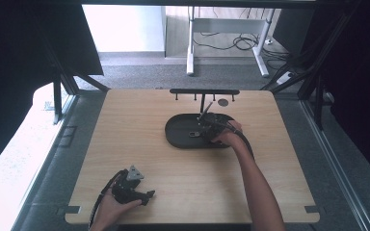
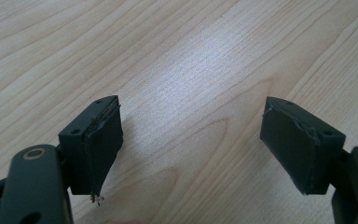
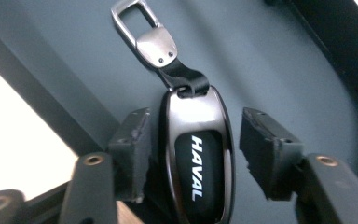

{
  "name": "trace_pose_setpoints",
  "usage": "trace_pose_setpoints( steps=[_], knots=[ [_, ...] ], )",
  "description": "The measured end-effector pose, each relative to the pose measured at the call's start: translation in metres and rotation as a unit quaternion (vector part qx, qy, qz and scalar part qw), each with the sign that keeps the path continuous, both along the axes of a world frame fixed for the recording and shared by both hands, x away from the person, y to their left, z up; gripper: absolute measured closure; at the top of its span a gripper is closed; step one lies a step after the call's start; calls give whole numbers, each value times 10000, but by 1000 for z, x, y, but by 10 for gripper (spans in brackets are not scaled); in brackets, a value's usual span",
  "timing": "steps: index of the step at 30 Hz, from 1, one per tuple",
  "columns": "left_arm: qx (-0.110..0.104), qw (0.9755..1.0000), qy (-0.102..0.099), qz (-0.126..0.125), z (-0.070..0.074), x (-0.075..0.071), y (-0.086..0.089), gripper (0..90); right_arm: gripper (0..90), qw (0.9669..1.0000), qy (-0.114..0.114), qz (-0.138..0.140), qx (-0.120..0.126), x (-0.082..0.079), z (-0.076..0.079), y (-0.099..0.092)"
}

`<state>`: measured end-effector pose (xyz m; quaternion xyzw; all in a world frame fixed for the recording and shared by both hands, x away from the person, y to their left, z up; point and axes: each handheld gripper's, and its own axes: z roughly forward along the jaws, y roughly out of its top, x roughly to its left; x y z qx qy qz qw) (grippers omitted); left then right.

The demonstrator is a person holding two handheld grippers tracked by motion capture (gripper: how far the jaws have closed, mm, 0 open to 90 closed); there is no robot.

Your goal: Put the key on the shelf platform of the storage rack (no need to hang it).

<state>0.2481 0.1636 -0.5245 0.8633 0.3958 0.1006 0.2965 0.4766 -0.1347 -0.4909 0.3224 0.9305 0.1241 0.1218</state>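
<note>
I find the light wooden table point(image 1: 139, 144) taking up the middle of the high view. On it, above centre, sits a dark oval tray point(image 1: 176, 137) with a raised rim, and just behind that, toward the top of the frame, a black rack with a horizontal bar and small pegs point(image 1: 204, 91).

My right gripper point(image 1: 203, 126) reaches down into the tray, right of centre in the high view. In the right gripper view its jaws stand parted, one on each side of a glossy black car key fob with white HAVAL lettering point(image 3: 199, 163). The pad point(image 3: 133, 149) at left of frame looks close against the fob's edge; the pad at right stands clear, with tray floor showing in the gap. So the fob is between the jaws but not clamped. A short black strap leads from its upper end to a silver metal clip point(image 3: 144, 32), which lies on the tray floor in the upper part of that view.

My left gripper point(image 1: 147, 195) rests low at the lower left of the high view. In the left gripper view its jaws are spread wide, with bare wood grain between them.

My judgement: the step in hand is placing the fob in the tray, with the release already made or nearly so. The next move calls for spreading the right jaws a little wider, then drawing straight back so neither pad drags the fob or snags the strap.
</note>
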Motion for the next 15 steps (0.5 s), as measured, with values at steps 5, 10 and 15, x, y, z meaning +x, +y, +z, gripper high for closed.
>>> trace_pose_setpoints(
  steps=[5,10,15],
  knots=[
    [13,10000,0,-4,0,0,-1,214,410,9996,-199,-60,180,-7,13,-3],
    [13,10000,0,-1,0,0,-1,215,405,9985,-443,3,327,-19,26,-6],
    [21,10000,-1,-15,0,0,-2,214,404,9962,-567,38,662,-39,34,-13]
  ],
)
